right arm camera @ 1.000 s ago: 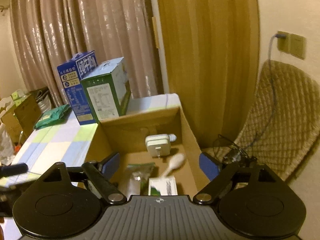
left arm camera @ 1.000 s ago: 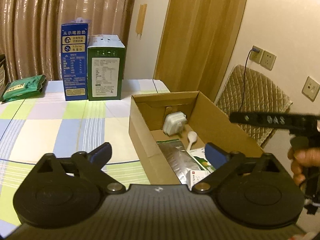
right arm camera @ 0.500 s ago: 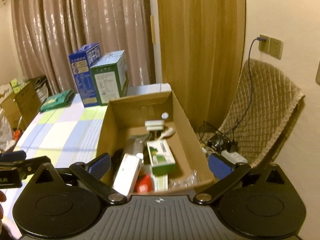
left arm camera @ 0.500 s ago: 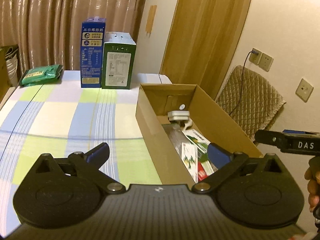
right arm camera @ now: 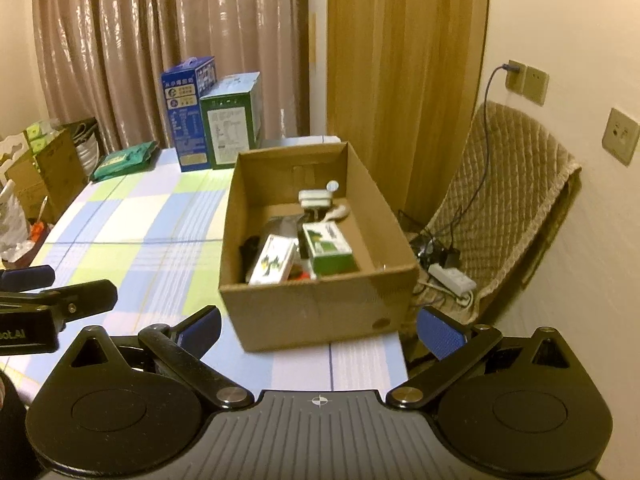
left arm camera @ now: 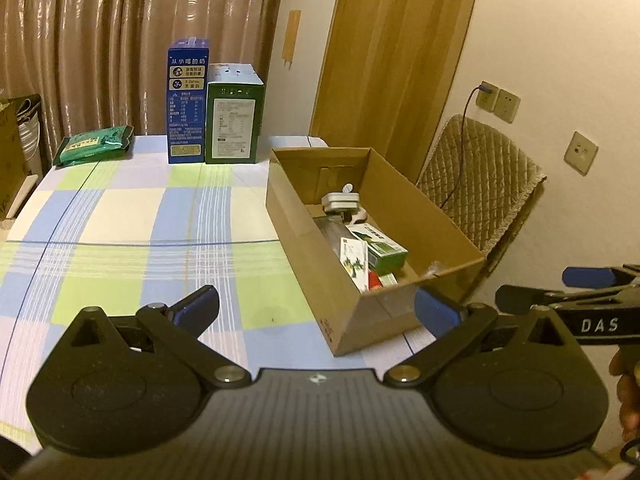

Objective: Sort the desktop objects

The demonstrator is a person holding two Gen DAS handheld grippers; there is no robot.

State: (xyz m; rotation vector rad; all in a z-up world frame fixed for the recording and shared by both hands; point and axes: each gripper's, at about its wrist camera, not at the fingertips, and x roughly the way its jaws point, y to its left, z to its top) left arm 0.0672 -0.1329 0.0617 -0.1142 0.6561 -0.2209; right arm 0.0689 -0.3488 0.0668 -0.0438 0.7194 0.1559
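- Leftmost, a green packet (left arm camera: 94,146) is lying flat at the table's (left arm camera: 120,224) far corner, beside a blue carton (left arm camera: 187,100) and a green carton (left arm camera: 234,120), both standing upright.
- Nearer, the left gripper (left arm camera: 316,308) is hovering with jaws spread wide, nothing between them.
- Rightward, the cardboard box (right arm camera: 312,312) is sitting at the table's right edge, long axis running away from the cameras, holding small packages.
- Rightmost, the right gripper (right arm camera: 318,326) is gaping fully, having just been opening, empty.
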